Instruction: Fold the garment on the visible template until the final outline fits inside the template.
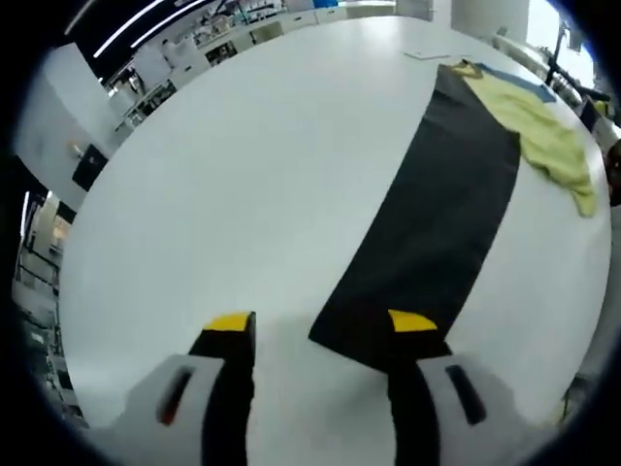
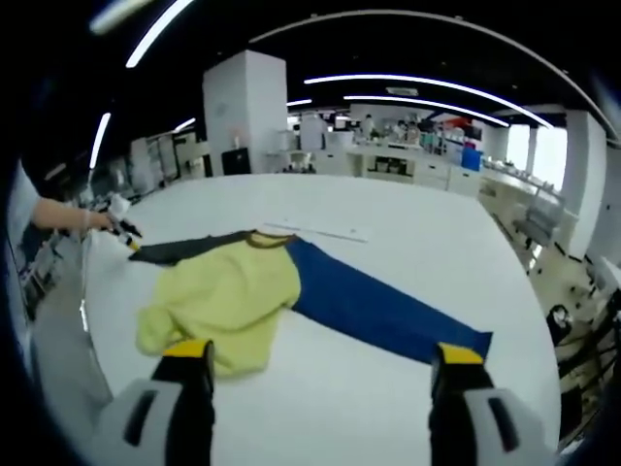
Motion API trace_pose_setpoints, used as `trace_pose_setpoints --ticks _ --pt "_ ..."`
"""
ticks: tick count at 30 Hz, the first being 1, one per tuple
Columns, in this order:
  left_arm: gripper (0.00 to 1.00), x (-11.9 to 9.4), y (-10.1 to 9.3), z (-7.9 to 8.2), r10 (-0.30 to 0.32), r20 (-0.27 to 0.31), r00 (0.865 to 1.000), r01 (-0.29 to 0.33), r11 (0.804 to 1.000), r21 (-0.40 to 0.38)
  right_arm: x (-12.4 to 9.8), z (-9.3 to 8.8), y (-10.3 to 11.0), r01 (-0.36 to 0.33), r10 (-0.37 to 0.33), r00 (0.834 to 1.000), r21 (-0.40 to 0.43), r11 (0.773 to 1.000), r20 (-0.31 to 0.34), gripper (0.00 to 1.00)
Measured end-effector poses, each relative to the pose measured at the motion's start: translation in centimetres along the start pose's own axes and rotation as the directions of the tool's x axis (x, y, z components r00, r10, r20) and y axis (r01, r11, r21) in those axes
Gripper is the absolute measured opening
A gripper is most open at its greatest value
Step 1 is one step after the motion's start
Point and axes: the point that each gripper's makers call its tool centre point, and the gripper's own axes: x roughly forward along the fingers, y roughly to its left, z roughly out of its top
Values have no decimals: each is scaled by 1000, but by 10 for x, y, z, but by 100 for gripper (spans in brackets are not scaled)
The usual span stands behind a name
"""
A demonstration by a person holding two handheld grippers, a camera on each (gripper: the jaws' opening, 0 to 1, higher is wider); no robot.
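Observation:
A crumpled yellow garment (image 2: 228, 296) lies on the white table (image 2: 408, 252), also seen far off as the yellow garment (image 1: 539, 126). A long blue strip (image 2: 378, 306) runs out from under it to the right, and a long black strip (image 2: 184, 249) to the left. In the left gripper view the black strip (image 1: 437, 214) stretches toward me. My left gripper (image 1: 321, 325) is open just above its near end, the right jaw over the cloth; it appears as the left gripper (image 2: 121, 231) in a person's hand. My right gripper (image 2: 320, 351) is open and empty, just short of the garment's near edge.
A thin white sheet (image 2: 320, 231) lies on the table beyond the garment. Wide bare table (image 1: 243, 175) spreads left of the black strip. Lab benches and shelves (image 2: 408, 160) stand behind. The table's edge (image 2: 529, 291) drops off on the right.

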Motion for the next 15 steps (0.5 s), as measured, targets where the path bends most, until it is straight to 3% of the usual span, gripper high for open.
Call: trace_pose_setpoints --ticks 1,2,4,5,8,15 --pt "68 0 -2 -1 -1 0 1000 1 1000 -3 0 -1 3 -6 6 1000 -1 1000 -4 93" --pt "75 -3 -9 5 -25 51 998 24 999 26 0 -2 5 -7 7 1000 -4 1000 -6 93" --pt "84 -6 -16 8 -41 75 996 40 999 15 0 -4 8 -13 13 1000 -9 1000 -11 93" --pt "89 -7 -23 14 -68 115 991 69 998 0 -1 -4 8 -17 17 1000 -7 1000 -8 94" --pt "98 -13 -26 19 -72 142 987 74 997 -9 -2 -3 9 -21 21 1000 -4 1000 -4 94" --pt "99 -29 -44 31 -116 184 976 126 991 -43 -8 1 14 -21 21 1000 3 1000 17 93"
